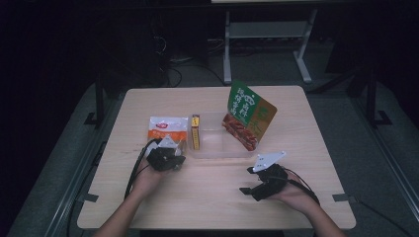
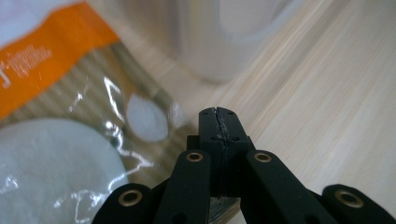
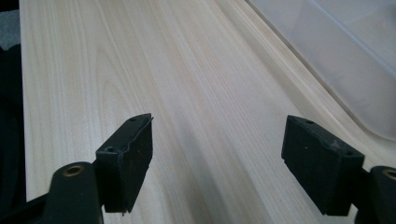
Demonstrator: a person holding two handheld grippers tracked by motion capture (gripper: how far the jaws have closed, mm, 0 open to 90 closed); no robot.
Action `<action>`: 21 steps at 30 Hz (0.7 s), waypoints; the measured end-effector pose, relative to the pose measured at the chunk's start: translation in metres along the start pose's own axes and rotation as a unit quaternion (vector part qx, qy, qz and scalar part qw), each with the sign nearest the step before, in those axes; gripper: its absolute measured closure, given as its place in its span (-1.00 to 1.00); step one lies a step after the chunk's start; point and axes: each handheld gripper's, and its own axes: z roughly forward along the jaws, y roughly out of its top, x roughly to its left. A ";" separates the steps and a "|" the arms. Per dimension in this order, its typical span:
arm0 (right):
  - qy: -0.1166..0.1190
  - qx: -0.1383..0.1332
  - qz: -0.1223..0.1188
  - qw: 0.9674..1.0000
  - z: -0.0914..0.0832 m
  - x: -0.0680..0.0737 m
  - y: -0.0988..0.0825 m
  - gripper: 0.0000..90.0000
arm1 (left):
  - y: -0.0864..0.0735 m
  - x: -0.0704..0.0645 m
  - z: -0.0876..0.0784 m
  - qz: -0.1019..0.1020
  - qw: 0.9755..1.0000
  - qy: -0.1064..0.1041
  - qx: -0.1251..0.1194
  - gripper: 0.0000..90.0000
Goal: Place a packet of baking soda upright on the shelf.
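We see left gripper (image 2: 218,122) fingers pressed together, empty, over orange-white pouch (image 2: 60,116) edge. Right gripper (image 3: 229,163) fingers spread wide, empty, above counter (image 3: 177,93) beside clear tray (image 3: 345,65).

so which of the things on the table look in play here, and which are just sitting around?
Likely in play:
left gripper, fingers shut at the edge of the orange-and-white pouch
clear plastic tray, green snack bag leaning in it
right gripper, open, over bare table

Just there:
yellow box, standing against the tray's left end
metal frame behind the table
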 end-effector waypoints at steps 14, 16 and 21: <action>-0.004 0.007 -0.002 1.000 0.000 -0.001 -0.002 -0.46 | -0.018 0.016 -0.021 -0.027 0.999 0.021 0.004 0.99; -0.004 0.007 -0.003 1.000 0.000 -0.001 -0.002 -0.46 | -0.022 0.019 -0.024 -0.032 0.999 0.021 0.001 0.99; -0.004 0.008 -0.003 1.000 0.001 -0.001 -0.002 -0.46 | -0.023 0.027 -0.037 -0.036 0.999 0.031 -0.008 0.99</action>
